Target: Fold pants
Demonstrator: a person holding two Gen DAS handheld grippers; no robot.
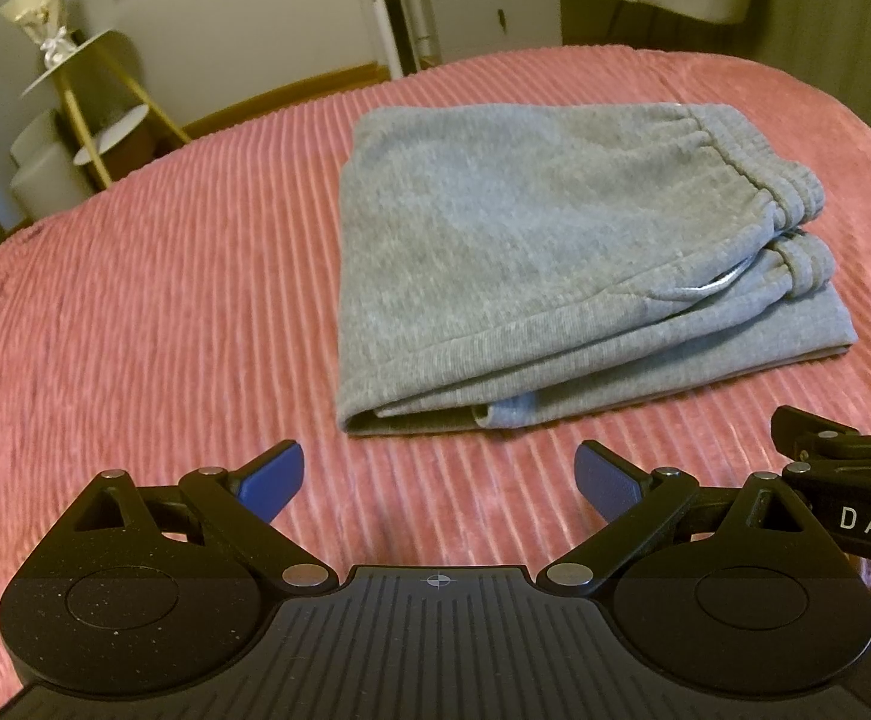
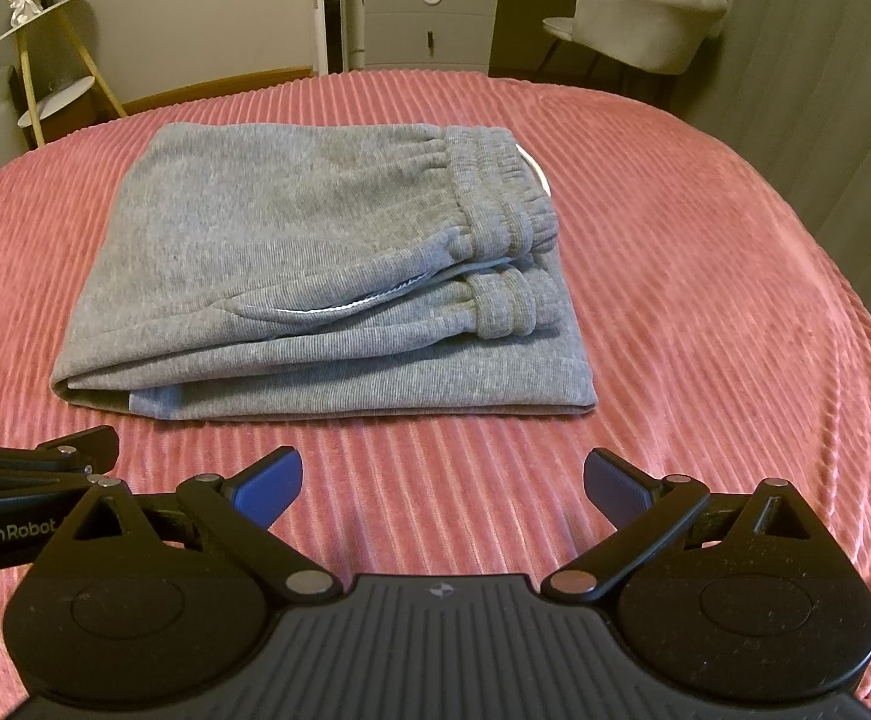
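Lying: grey ribbed-knit sweatpants [image 2: 315,276], folded into a thick rectangular stack on the pink corduroy bedspread [image 2: 705,312]
Waistband: gathered elastic, at the stack's right end
Place: ahead of both fingertips, untouched
Left gripper [image 1: 438,480]: fingers spread, empty
Right gripper [image 2: 442,483]: fingers spread, empty

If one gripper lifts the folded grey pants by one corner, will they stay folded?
Probably not. The pants are soft knit cloth in loose stacked layers, so they would likely droop and unfold. The ribbed pink blanket looks grippy, so pushing may bunch them instead of sliding.
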